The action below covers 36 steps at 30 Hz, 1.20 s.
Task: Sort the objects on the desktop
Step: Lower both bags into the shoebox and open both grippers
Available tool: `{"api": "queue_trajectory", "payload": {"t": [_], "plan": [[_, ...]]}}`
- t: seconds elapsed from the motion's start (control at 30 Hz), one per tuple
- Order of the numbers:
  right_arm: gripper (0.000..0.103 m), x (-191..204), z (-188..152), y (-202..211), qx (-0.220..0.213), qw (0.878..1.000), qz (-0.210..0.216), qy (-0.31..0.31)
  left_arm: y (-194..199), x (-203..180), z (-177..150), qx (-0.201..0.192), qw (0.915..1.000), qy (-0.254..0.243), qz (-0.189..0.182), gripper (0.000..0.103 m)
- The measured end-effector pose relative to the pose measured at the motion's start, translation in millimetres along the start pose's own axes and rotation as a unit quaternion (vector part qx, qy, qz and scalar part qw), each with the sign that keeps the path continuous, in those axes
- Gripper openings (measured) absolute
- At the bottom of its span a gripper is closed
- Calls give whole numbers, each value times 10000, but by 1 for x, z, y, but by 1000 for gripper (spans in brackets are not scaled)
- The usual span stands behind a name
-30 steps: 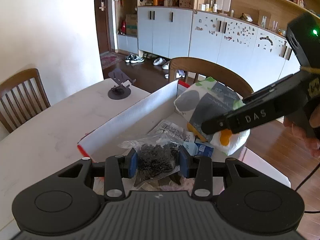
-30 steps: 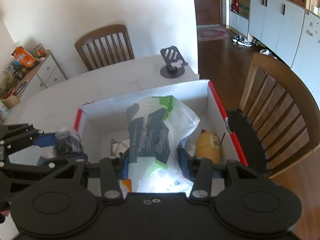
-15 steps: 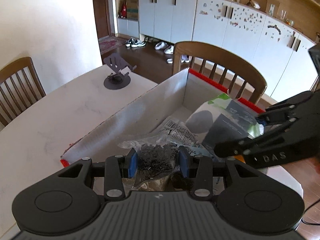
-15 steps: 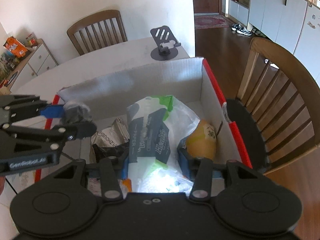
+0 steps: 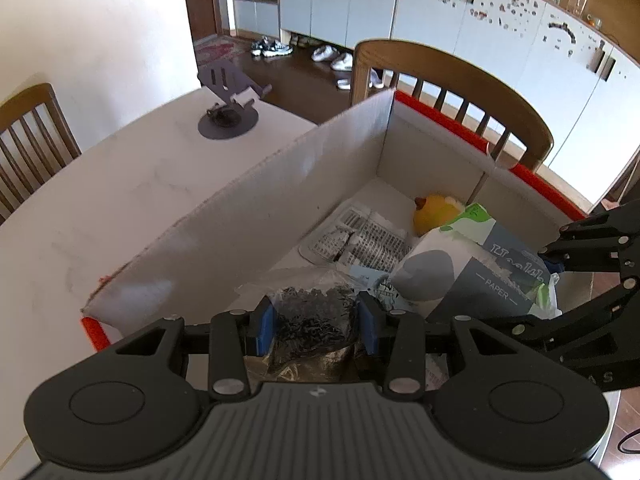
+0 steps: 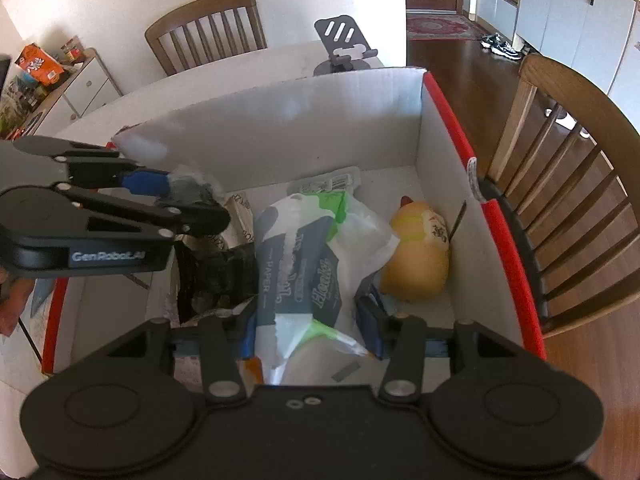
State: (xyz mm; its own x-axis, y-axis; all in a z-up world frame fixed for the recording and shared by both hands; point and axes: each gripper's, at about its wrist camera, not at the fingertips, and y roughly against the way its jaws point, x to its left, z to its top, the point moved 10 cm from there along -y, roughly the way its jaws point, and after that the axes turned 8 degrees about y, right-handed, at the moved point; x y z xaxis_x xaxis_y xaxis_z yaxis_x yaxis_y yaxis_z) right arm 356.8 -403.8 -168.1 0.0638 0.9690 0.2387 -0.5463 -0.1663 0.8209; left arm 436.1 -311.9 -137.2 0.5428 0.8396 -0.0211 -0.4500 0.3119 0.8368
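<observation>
Over the open cardboard box on the white table, I have brought both tongs lower within the last second, until their loads hang inside the walls rather than above them. On the left, my left tongs stay clamped, partly closed, on a clear bag of small black bits, now near the box's left wall. At the centre, my right tongs keep the same partly closed grip on a plastic-wrapped pack of paper tissues, which has sunk towards the box floor and the printed packets lying there. To the right, a yellow duck toy rests against the red-edged wall, untouched. Beyond the box a grey phone stand remains on the table. Neither grip has loosened, so by my reckoning both items are as good as sorted and only the letting go is left.
</observation>
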Motion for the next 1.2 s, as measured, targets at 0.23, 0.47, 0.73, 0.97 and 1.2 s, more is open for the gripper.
{"api": "queue_trajectory", "payload": {"t": [0.23,0.47,0.73,0.97,1.2], "plan": [[49,-2,0,-6,66,9999,-4,77,-15,-3,-2,243,9997,10,1,41],[53,-3,-1,-11,111,9999,24,100,-24,-2,0,385,9993,-2,42,41],[67,-3,1,-7,50,9999,55,107,-27,-2,1,453,9990,19,49,43],[75,-4,2,-1,-23,9999,39,110,-23,3,-1,399,9991,128,78,53],[79,-2,6,15,-183,9998,95,81,-10,5,-2,271,9994,181,64,67]]}}
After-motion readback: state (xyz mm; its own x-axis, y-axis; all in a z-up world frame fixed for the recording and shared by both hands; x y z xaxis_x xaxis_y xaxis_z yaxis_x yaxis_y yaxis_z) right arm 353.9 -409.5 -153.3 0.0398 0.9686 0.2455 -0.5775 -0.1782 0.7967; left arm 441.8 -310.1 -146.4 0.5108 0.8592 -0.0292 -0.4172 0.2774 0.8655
